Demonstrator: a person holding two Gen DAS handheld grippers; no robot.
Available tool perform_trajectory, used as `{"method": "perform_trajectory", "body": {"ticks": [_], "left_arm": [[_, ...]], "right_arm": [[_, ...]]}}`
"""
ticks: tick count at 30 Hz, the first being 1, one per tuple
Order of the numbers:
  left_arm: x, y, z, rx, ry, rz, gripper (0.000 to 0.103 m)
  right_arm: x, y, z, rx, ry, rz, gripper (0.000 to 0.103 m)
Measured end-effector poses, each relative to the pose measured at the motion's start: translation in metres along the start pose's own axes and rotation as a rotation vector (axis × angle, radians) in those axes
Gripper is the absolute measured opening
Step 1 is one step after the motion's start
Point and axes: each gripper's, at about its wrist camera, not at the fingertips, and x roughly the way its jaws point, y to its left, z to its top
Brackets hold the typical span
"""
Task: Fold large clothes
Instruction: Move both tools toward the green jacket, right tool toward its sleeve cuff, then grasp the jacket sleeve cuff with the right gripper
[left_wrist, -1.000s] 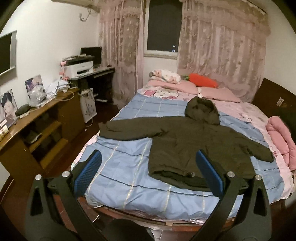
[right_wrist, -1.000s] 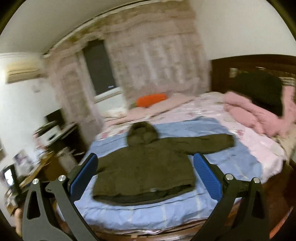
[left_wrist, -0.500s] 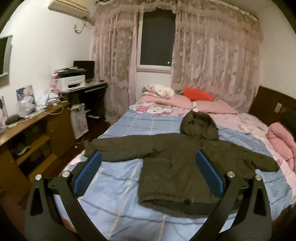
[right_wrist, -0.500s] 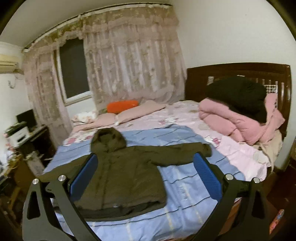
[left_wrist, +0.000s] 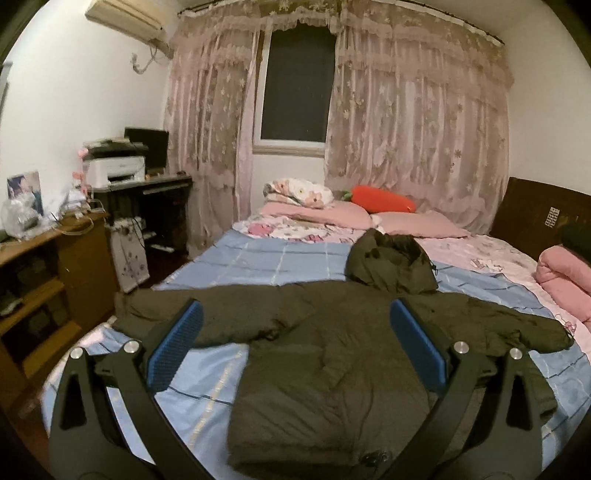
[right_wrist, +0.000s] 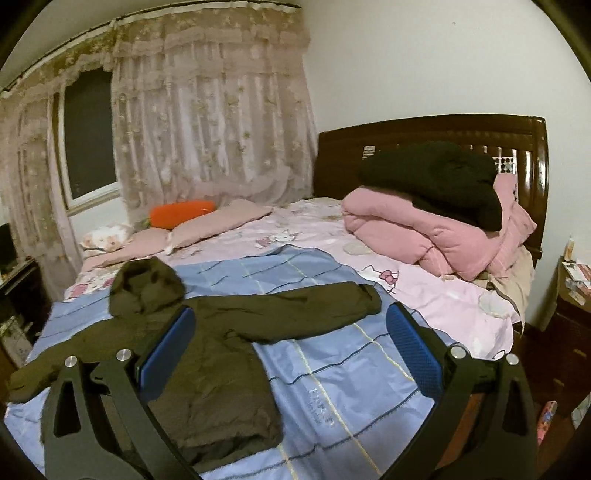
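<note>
Dark olive hooded jacket (left_wrist: 332, 354) lies flat on the blue checked sheet (left_wrist: 288, 258), hood (left_wrist: 391, 264) toward the pillows, both sleeves spread straight out to the sides. Hem end nearest the grippers; a small dark fastener shows at the hem in the left wrist view.

Left gripper (left_wrist: 295, 347): jaws spread wide, nothing between the blue pads (left_wrist: 175, 345). It hangs above the jacket without touching. Between the jaws sits the jacket's body and the inner part of one sleeve; that sleeve runs out past the left-hand pad toward the bed edge. The hood lies beyond the right-hand pad's tip.

Right gripper (right_wrist: 290, 349): jaws likewise released, empty. Between them lie the other sleeve (right_wrist: 314, 302) and bare blue sheet; the sleeve cuff sits just beyond the right-hand pad's tip. The jacket's body is mostly behind and below the left-hand pad (right_wrist: 166, 358). Contact with cloth: none seen.

Beyond both jaws: pink pillows (left_wrist: 417, 223) and an orange bolster (left_wrist: 382, 199) along the far side of the bed, lace curtains (left_wrist: 417, 122) behind. Right of the right gripper's jaws, a folded pink quilt (right_wrist: 439, 232) with a black garment (right_wrist: 436, 181) on top, against the dark wooden headboard (right_wrist: 428, 127). Left of the left gripper's jaws, a wooden shelf unit (left_wrist: 48, 266) and a white printer (left_wrist: 114, 168) on a dark desk.
</note>
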Motion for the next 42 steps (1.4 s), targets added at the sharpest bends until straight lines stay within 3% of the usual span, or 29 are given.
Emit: {"method": "perform_trajectory", "body": {"ticks": [3,6,10,18,22,29,34,39,42], "left_arm": [[0.019,-0.009,-0.02,0.047,0.04,-0.026,0.101],[0.031,-0.017,-0.031,0.118,0.031,-0.002,0.101],[0.038,-0.011,-0.032,0.05,0.036,-0.031,0.101],[0.062,-0.003,-0.038,0.002,0.105,0.022,0.101],[0.08,0.0,-0.035,-0.04,0.129,0.035,0.101],[0.103,-0.014,-0.029,0.012,0.095,0.099,0.101],[0.124,-0.018,-0.035,0.04,0.117,0.113,0.101],[0.134,-0.037,-0.047,0.046,0.187,0.07,0.101],[0.123,-0.06,-0.047,0.099,0.161,0.041,0.101]], "right_arm": [[0.023,0.011,-0.01,-0.036,-0.008,-0.002,0.102],[0.05,0.024,-0.024,-0.083,0.023,-0.001,0.102],[0.081,0.029,-0.042,-0.111,0.061,-0.034,0.102],[0.149,-0.002,-0.059,0.035,0.189,-0.056,0.102],[0.167,-0.013,-0.062,0.077,0.188,-0.07,0.102],[0.2,-0.03,-0.062,0.092,0.171,-0.066,0.102],[0.234,-0.047,-0.066,0.104,0.223,-0.071,0.102],[0.263,-0.056,-0.075,0.164,0.295,-0.053,0.102],[0.274,-0.053,-0.077,0.169,0.315,-0.033,0.102]]}}
